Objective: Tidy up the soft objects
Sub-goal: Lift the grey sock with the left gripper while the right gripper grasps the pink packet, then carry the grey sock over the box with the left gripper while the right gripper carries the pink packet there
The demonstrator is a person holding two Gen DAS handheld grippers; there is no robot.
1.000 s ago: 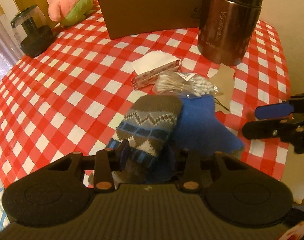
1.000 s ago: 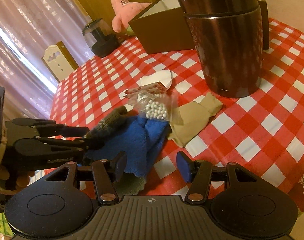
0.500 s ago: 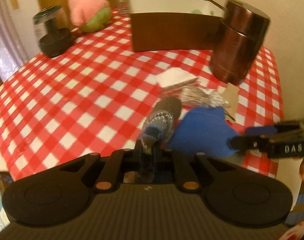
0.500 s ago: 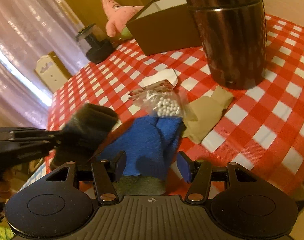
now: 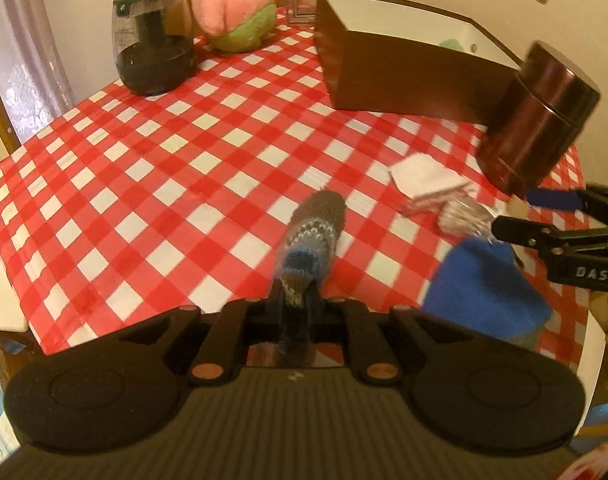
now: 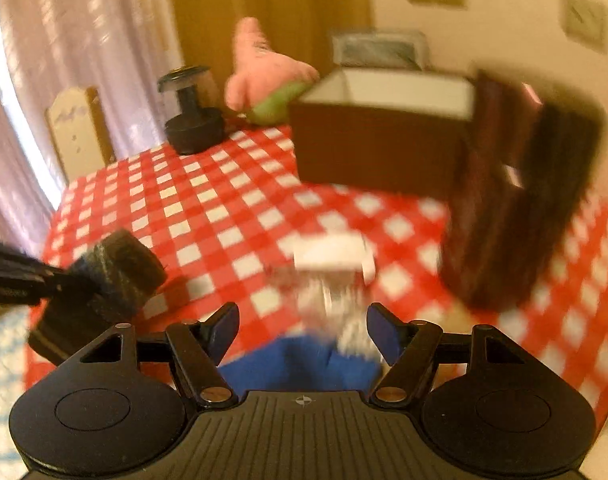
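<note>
My left gripper (image 5: 296,300) is shut on the cuff of a grey-brown knitted sock (image 5: 311,240) with blue zigzag bands. It holds the sock above the checked tablecloth (image 5: 144,184). The right wrist view shows the same sock (image 6: 116,272) hanging at the left. A blue cloth (image 5: 483,288) lies near the table's front edge. My right gripper (image 6: 304,324) hovers over that blue cloth (image 6: 300,364) with its jaws opening, and the pads do not press on it. A pink plush (image 5: 232,4) sits at the back beside an open brown box (image 5: 403,76).
A tall brown canister (image 5: 535,120) stands at the right, in front of the box. A bag of cotton swabs (image 5: 463,216) and a white tissue pack (image 5: 423,176) lie beside the blue cloth. A dark-based glass jar (image 5: 152,48) stands back left.
My left gripper closed on the knitted sock and carried it up and left, off the blue cloth. My right gripper moved forward over the blue cloth and its jaws widened.
</note>
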